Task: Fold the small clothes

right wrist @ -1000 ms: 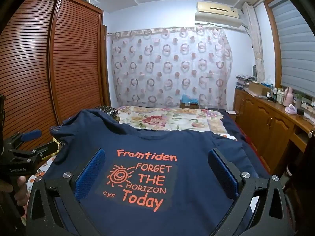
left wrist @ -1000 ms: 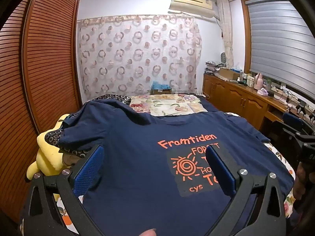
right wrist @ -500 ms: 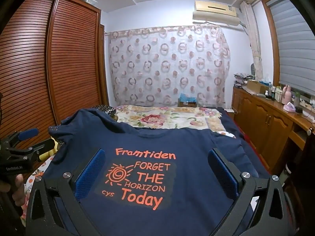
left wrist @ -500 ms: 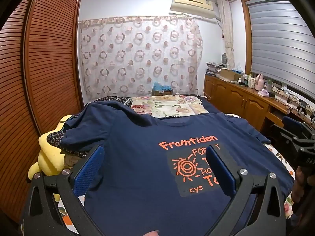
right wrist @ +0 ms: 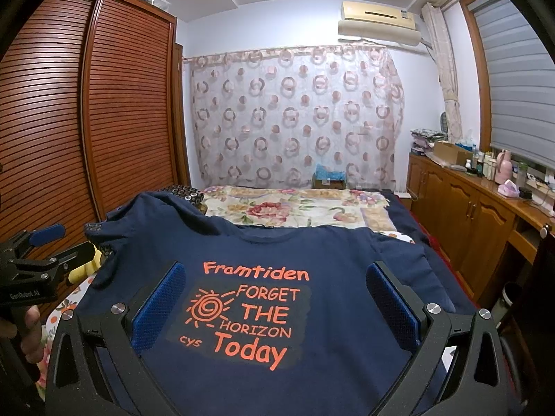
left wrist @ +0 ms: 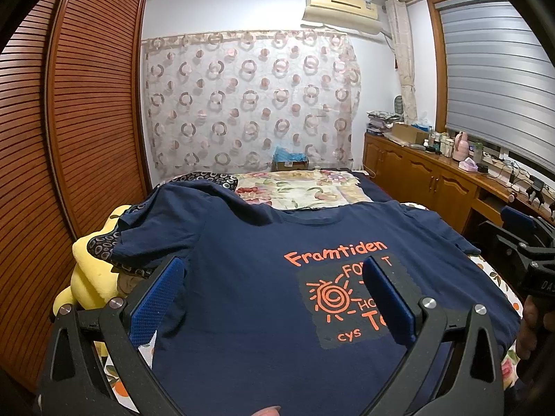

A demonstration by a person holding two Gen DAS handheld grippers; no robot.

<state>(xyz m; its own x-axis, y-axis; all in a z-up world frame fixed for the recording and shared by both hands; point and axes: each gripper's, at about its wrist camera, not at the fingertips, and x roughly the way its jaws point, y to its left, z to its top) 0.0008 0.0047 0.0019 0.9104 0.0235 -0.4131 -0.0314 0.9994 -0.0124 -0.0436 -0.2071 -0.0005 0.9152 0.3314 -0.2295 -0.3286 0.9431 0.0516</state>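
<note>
Left gripper (left wrist: 274,298) and right gripper (right wrist: 275,301) hover w/ jaws spread wide, nothing between the blue pads, both poised over a navy T-shirt (right wrist: 312,253) laid print-up across the near end of the bed (right wrist: 295,208). The shirt lies mostly flat, collar toward the far curtain (right wrist: 295,114), orange "Framtiden / FORGET THE HORIZON Today" print facing up; it appears spread out this way so hem and sleeves can be reached for folding, which looks not yet begun. Its left sleeve (left wrist: 152,228) bunches up over a patterned dark fabric (left wrist: 104,246) and a yellow plush toy (left wrist: 86,277) at the bed's edge, near the louvred wardrobe (left wrist: 86,121); that side likely needs smoothing first. Floral bedding shows beyond the collar. At the far right of the left view, a wooden cabinet (left wrist: 433,180) runs under the window blinds.
</note>
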